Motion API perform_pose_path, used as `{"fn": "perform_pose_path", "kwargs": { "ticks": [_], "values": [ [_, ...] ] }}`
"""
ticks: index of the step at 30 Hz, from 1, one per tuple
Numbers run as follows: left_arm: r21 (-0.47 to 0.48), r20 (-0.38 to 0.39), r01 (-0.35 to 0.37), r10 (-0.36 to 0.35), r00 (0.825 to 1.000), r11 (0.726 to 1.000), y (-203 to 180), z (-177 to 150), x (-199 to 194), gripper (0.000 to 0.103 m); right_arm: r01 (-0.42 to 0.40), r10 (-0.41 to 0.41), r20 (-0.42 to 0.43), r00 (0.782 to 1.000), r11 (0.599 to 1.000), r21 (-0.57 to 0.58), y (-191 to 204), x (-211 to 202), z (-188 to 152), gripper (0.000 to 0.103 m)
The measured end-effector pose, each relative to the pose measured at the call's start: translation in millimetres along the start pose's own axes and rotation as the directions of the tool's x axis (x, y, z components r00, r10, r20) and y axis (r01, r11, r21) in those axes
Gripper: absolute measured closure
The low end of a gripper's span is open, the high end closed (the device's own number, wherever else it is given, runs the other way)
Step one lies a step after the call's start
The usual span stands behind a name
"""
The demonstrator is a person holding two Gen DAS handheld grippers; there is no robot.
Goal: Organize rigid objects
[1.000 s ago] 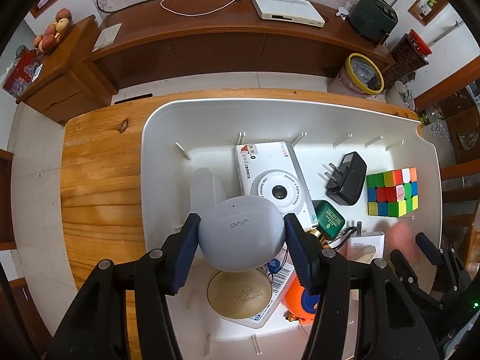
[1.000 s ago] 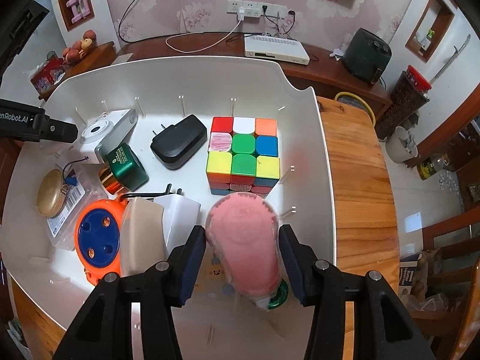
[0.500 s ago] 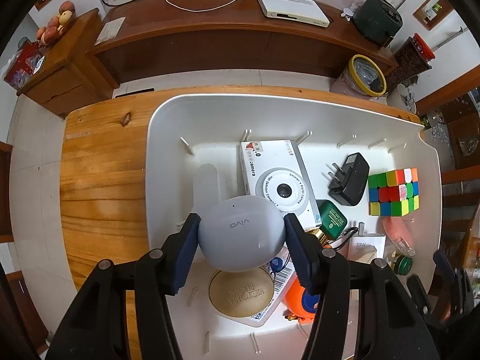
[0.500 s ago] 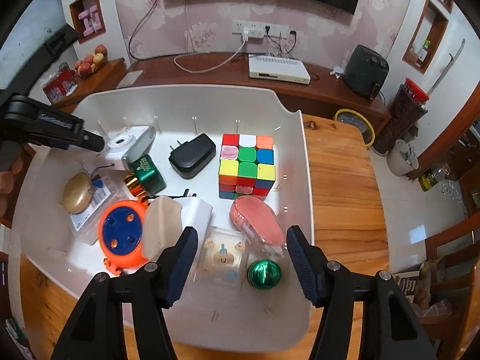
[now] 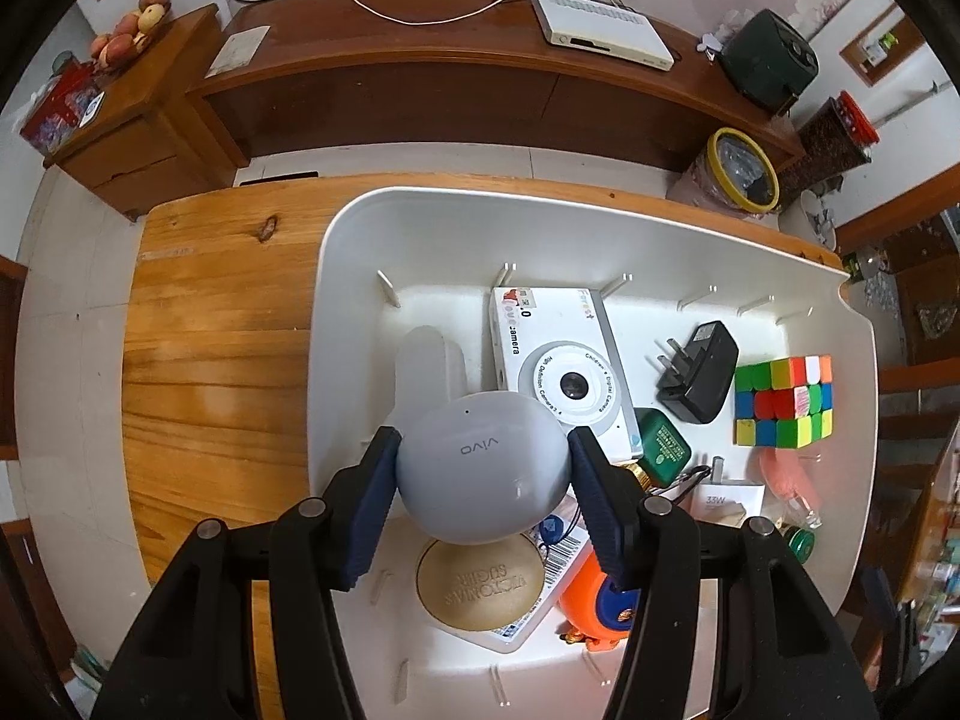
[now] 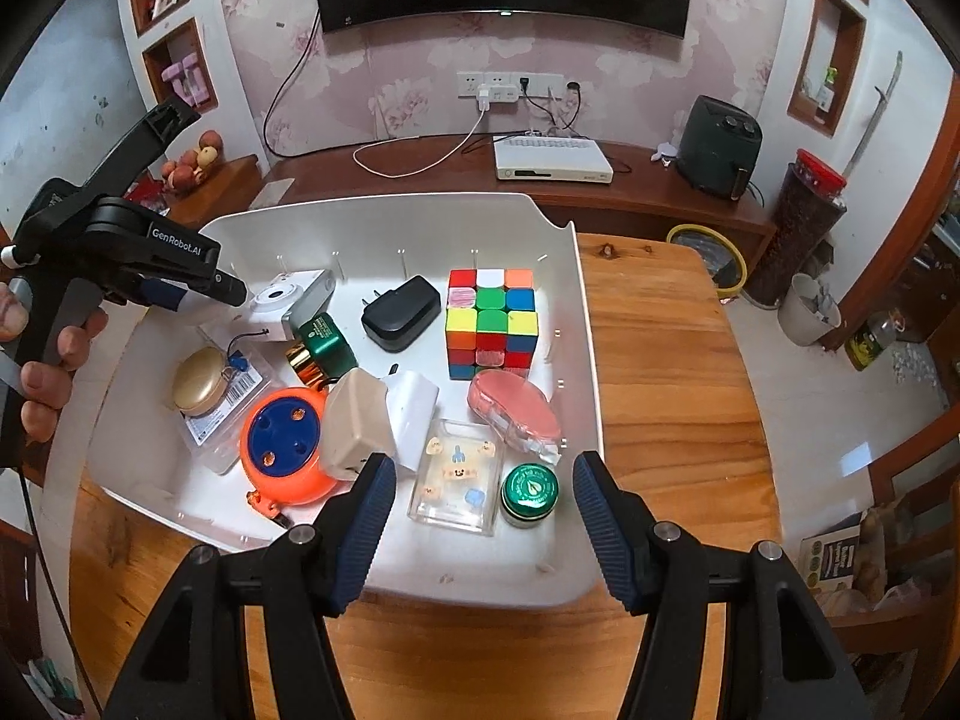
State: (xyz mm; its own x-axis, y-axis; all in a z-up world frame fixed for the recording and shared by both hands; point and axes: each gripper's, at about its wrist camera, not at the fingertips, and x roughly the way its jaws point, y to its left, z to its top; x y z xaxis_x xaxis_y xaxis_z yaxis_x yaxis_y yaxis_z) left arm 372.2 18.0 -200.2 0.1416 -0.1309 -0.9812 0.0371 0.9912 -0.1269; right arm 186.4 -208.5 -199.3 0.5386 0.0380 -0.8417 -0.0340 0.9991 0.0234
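My left gripper (image 5: pixel 483 443) is shut on a pale grey earbud case (image 5: pixel 480 468) and holds it above the left part of the white bin (image 5: pixel 336 276). Below it lie a white toy camera (image 5: pixel 564 372) and a gold round tin (image 5: pixel 480 582). My right gripper (image 6: pixel 485 462) is open and holds nothing, above the bin's near edge. Beyond its fingers lie a pink oval case (image 6: pixel 516 408), a green tin (image 6: pixel 529 489) and a clear sticker box (image 6: pixel 459 474). A colour cube (image 6: pixel 492 324) stands behind the pink case.
The bin also holds a black charger (image 6: pixel 399 312), a white charger (image 6: pixel 414 405), a beige plug (image 6: pixel 357 420), an orange round toy (image 6: pixel 285 450) and a green box (image 6: pixel 321 345). It sits on a wooden table (image 6: pixel 666 372). A hand (image 6: pixel 54 360) grips the left tool.
My right gripper let go of the pink case, which now lies in the bin beside the cube, and drew back and up. The left gripper kept still with the earbud case.
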Motion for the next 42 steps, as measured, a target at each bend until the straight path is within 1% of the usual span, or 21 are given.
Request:
{"fn": "perform_pose_path", "kwargs": {
  "ticks": [3,9,10,11,13,15,17,24,28,33,38,42],
  "values": [
    [-0.002,-0.001,0.008,-0.008,1.0,1.0,0,-1,-1,0.043,-0.007,0.007,0.003,1.0,1.0,0.01,-3,-5,-3,0.041],
    [0.003,0.012,0.002,-0.002,1.0,1.0,1,-5,-5,0.041,-0.012,0.012,0.011,1.0,1.0,0.016,-4,-10,-7,0.041],
    [-0.001,0.013,0.007,-0.007,1.0,1.0,2,-5,-6,0.036,-0.013,0.013,0.011,1.0,1.0,0.017,-4,-9,-8,0.041],
    [-0.004,0.016,0.012,-0.012,1.0,1.0,0,-6,-7,0.033,-0.015,0.014,0.01,1.0,1.0,0.018,-5,-9,-8,0.041],
    [-0.006,0.019,0.029,-0.028,0.999,1.0,0,-6,-10,0.028,-0.013,0.013,0.009,1.0,1.0,0.02,-5,-9,-10,0.041],
    [0.003,0.034,0.009,-0.009,0.999,1.0,-3,-6,-14,0.026,-0.015,0.015,0.009,1.0,1.0,0.022,-5,-10,-12,0.041],
    [0.011,0.047,-0.002,0.002,0.999,1.0,-6,-6,-17,0.025,-0.017,0.017,0.013,1.0,1.0,0.024,-5,-12,-12,0.041],
    [0.024,0.07,0.009,-0.011,0.997,1.0,-13,-11,-32,0.025,-0.024,0.023,0.031,0.999,0.999,0.037,-9,-19,-13,0.041],
    [0.06,0.101,0.008,-0.014,0.995,0.998,-21,-17,-48,0.025,-0.032,0.03,0.036,0.999,0.999,0.041,-11,-22,-13,0.041],
    [0.077,0.131,0.019,-0.029,0.991,0.997,-25,-24,-68,0.025,-0.038,0.036,0.041,0.998,0.998,0.043,-11,-26,-14,0.041],
    [0.086,0.177,0.029,-0.044,0.983,0.996,-27,-35,-95,0.025,-0.046,0.043,0.056,0.997,0.998,0.044,-11,-34,-15,0.041],
    [0.114,0.244,0.004,-0.032,0.969,0.993,-29,-56,-121,0.025,-0.052,0.049,0.071,0.996,0.998,0.044,-13,-45,-18,0.041]
  ]
}}
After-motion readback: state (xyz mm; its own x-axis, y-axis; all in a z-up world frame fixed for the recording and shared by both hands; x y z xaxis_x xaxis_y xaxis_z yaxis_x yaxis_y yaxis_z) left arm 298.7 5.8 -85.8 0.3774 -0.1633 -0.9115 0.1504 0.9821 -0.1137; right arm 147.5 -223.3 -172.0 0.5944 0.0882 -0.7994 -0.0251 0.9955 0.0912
